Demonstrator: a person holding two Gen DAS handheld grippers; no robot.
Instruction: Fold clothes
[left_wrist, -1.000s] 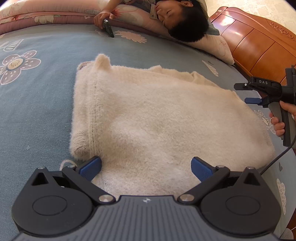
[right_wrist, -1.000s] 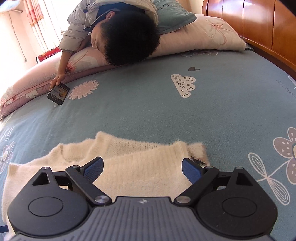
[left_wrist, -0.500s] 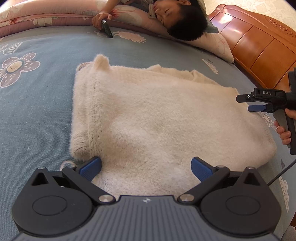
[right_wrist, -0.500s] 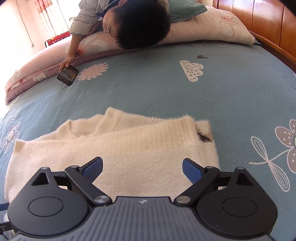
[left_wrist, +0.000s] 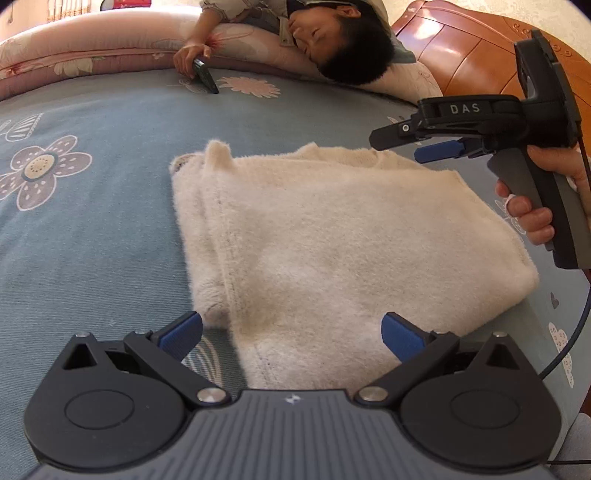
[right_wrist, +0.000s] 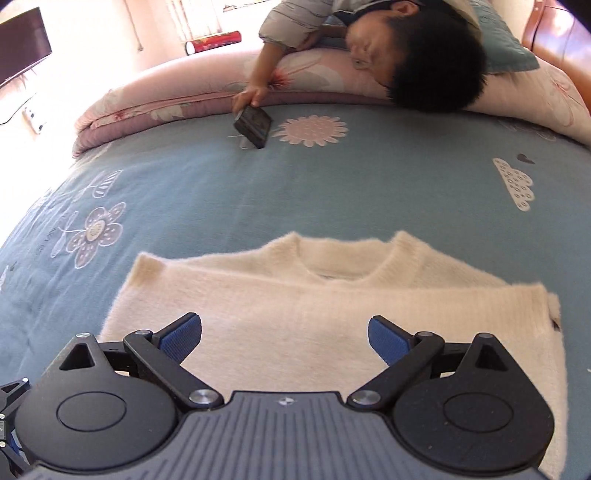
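Lifted higher since a moment ago, the right gripper (right_wrist: 284, 334) now hovers above the folded cream sweater (right_wrist: 332, 317), jaws apart and empty. Near the sweater's hem, the left gripper (left_wrist: 291, 332) is likewise spread, on the blue floral bedsheet (left_wrist: 92, 229).

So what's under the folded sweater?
The sweater lies flat on the blue bedsheet, which shows all around it. Its lower layers peek out at the collar. Anything between sweater and sheet is covered.
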